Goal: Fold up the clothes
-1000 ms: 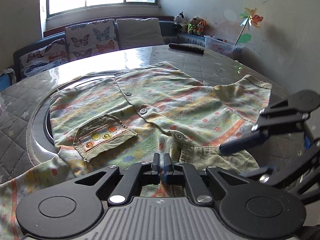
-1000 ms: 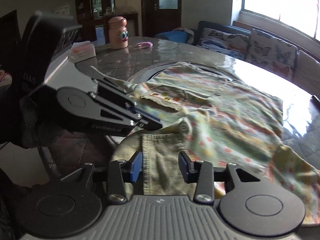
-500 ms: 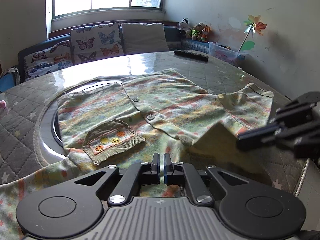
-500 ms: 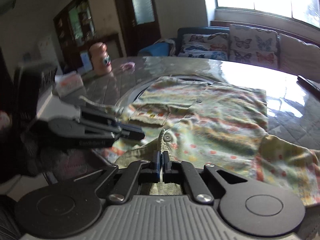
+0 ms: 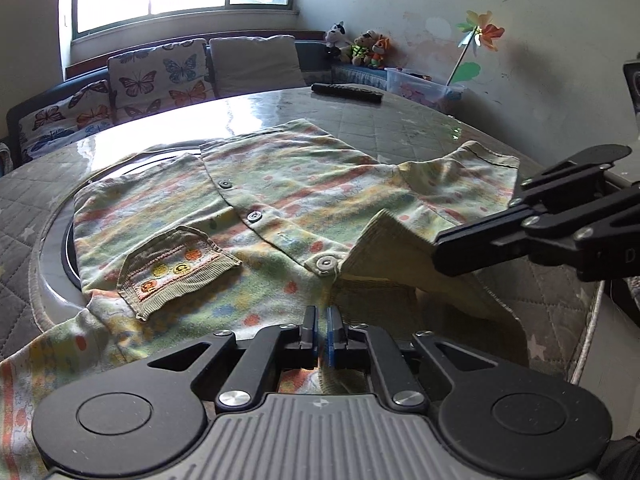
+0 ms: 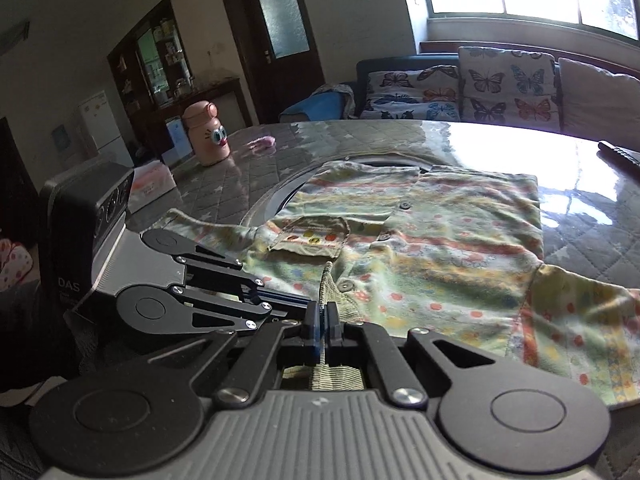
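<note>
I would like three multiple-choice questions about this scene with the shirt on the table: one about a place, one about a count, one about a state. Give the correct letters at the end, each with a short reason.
1. Where does the remote lie?
A. on the shirt
B. on the table beyond the shirt
C. on the sofa

2. How many buttons show on the shirt in the left wrist view?
A. one
B. three
C. five

3. What is the state of the right gripper?
A. wide open above the shirt
B. shut on the collar
C. shut on the pocket

Answers: 1 B, it rests on the table past the far hem. 2 B, three buttons run along the placket. 3 B, its jaws are closed with the ribbed collar between them and lifted; the left gripper also pinches the shirt.
</note>
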Available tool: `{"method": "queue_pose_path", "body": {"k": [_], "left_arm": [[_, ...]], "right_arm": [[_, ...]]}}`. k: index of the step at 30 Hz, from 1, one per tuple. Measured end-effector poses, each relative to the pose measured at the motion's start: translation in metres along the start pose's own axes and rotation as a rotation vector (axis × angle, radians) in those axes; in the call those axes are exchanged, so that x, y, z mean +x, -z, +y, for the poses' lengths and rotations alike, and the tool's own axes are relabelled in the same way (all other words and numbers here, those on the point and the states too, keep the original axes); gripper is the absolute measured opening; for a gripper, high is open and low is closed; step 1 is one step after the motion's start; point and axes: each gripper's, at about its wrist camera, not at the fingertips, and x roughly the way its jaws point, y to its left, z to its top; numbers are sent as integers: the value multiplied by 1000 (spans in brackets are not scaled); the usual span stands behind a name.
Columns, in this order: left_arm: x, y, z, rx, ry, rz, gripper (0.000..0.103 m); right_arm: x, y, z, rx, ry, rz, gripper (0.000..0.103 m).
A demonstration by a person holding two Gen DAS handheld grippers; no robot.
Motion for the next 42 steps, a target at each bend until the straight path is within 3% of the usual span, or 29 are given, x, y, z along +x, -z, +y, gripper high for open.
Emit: {"method": "queue_pose_path", "body": {"k": [6,10,16,20,23,27,34,42], "left_arm": [[-6,3,0,7,20,-3,6],[-20,3,11,-5,-14,-25,6],[-37,-8,25,-38,-65,-78,6],[-31,-17,14,-27,-32,-96,6],[-23,-20,3,-9,2,-91,6],[-9,-19,-3,-5,28,-61,6],[7,-7,-8,10,40,4,6],[5,-5,-11,26,41,6,6]], "right_arm": [[15,6,12,-64,-27,64,3],[19,9,17,-99,-51,103,8],[11,-9,5,-81,-4,24,8],[33,-10,-5,-83,50,32,9],[48,-2,-6,-98,53,72,9],[40,2,-4,-117,55,61,9],[24,13,-23,-30,84,63,9],[7,18,-44,47,154,27,10]]}}
